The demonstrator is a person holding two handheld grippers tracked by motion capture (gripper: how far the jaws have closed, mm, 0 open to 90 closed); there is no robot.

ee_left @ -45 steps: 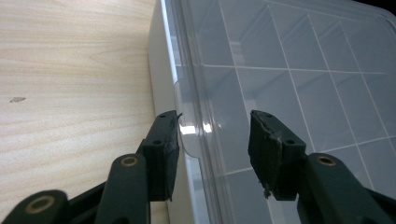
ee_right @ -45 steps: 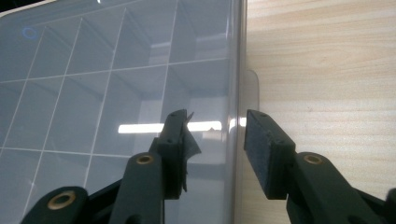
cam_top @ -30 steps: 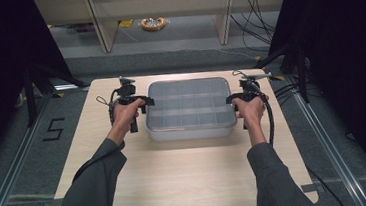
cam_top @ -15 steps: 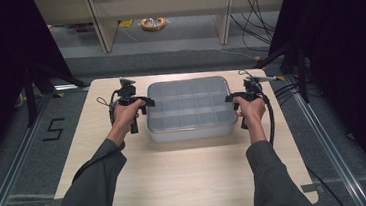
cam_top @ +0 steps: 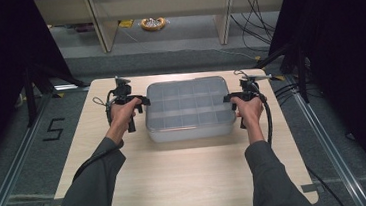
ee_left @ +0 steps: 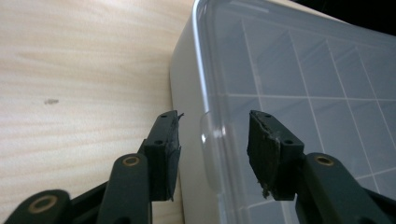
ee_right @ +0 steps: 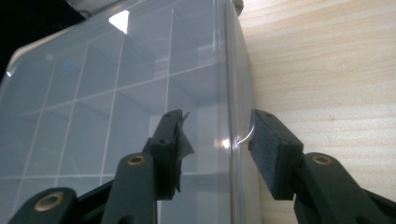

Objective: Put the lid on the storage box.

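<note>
A clear plastic compartment box (cam_top: 189, 107) with its lid on lies at the middle back of the wooden table (cam_top: 177, 174). My left gripper (cam_top: 143, 102) is at the box's left side. In the left gripper view its jaws (ee_left: 212, 149) straddle the lid's rim and a small tab (ee_left: 205, 135), with gaps on both sides. My right gripper (cam_top: 228, 99) is at the box's right side. Its jaws (ee_right: 217, 149) have just been opening, with the lid's rim (ee_right: 231, 93) between them; one pad hangs over the lid and the other is outside the wall.
Bare table runs in front of the box and beside each hand. Behind the table are shelf legs (cam_top: 99, 25), a yellow ring (cam_top: 153, 23) on the floor and cables (cam_top: 258, 6). A floor mark (cam_top: 55, 129) lies to the left.
</note>
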